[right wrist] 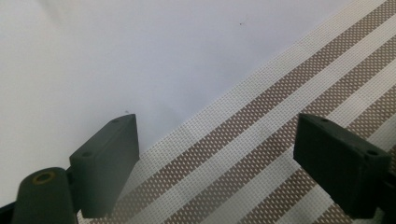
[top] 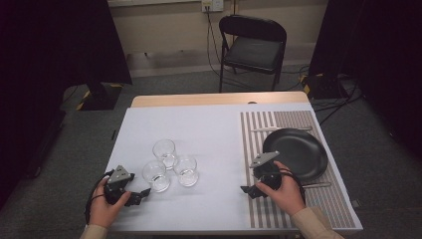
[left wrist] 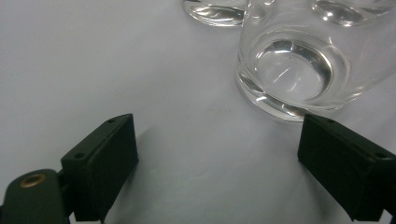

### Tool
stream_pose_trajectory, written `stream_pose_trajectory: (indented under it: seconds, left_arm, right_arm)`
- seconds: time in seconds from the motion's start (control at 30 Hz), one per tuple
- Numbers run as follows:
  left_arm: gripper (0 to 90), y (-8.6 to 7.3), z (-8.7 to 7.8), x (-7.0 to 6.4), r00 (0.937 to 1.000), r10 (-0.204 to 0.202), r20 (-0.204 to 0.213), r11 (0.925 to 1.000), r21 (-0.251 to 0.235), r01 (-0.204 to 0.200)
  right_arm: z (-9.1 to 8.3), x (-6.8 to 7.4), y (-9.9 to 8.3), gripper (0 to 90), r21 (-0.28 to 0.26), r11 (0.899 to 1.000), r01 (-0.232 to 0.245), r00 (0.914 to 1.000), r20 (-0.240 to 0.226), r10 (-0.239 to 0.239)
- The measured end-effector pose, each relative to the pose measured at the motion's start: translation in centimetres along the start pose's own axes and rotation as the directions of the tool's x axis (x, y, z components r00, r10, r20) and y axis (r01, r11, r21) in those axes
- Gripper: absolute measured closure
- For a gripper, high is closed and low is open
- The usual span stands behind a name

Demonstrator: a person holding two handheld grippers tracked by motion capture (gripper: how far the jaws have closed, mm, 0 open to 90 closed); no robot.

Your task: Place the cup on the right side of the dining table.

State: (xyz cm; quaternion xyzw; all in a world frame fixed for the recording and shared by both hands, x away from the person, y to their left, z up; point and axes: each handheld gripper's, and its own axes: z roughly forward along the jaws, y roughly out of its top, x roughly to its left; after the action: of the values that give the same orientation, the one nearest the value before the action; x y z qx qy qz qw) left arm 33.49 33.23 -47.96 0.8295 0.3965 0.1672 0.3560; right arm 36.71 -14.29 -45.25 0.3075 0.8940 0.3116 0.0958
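Nothing is picked up yet: your left gripper (left wrist: pixel 219 154) stands wide open with the nearest glass tumbler (left wrist: pixel 292 70) just ahead of its jaws; your right gripper (right wrist: pixel 217 158) is open too, empty over the striped placemat (right wrist: pixel 289 130).

Glasses (top: pixel 169 165) left of plate (top: pixel 296 152)
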Motion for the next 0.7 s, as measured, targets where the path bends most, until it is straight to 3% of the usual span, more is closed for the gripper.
stream_pose_trajectory:
  seconds: [0.7]
  left_arm:
    - [10.2,0.0,0.0,0.0,1.0,0.005,0.007,1.0,0.006,-0.005]
  right_arm:
    - [-0.1,0.7,2.0,13.4,0.039,0.997,0.061,0.9977,-0.033,-0.06]
